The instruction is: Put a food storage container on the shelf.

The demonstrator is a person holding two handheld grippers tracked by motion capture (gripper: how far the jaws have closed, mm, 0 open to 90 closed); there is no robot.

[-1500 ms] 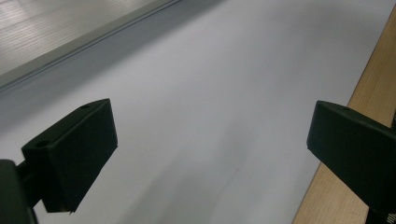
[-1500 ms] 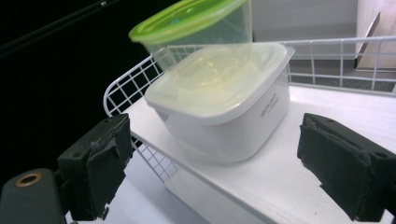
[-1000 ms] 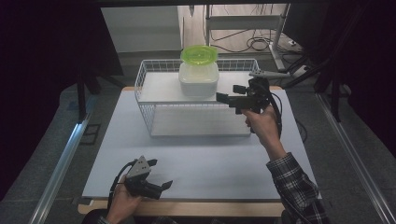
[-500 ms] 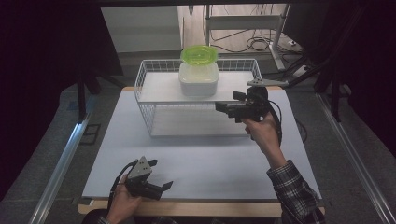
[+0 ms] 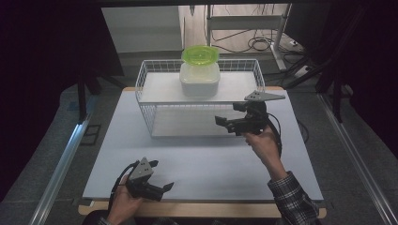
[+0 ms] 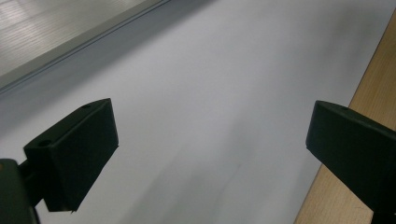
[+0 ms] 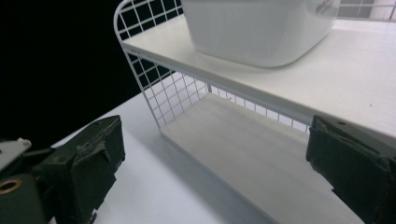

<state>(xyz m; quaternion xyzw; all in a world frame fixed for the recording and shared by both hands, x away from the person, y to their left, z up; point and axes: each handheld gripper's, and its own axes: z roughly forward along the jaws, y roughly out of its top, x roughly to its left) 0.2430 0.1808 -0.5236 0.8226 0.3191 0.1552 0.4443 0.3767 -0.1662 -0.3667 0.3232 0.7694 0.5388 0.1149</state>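
A white wire rack (image 5: 150, 110) stands at the back of the white mat (image 5: 197, 159). On its upper shelf (image 7: 336, 79) sits a white container (image 5: 199, 78) with a green lid (image 5: 200, 54); the container's base (image 7: 257, 28) is near in the right gripper view. My right gripper (image 5: 228, 115) hangs open in front of the rack's right half, its jaws pointing left toward the lower shelf (image 7: 233, 144), with nothing between them (image 7: 210, 163). My left gripper (image 5: 162, 176) rests open near the mat's front edge, holding nothing (image 6: 210, 154).
The wooden table edge (image 6: 345, 191) runs just beside the left gripper's jaws. Metal rails (image 5: 56, 168) flank the table on the floor. Cables and a stand (image 5: 263, 42) lie behind the rack. Bare mat spreads between the two grippers.
My right gripper has come down and toward the person, from beside the upper shelf to level with the rack's lower opening. The left gripper has stayed put.
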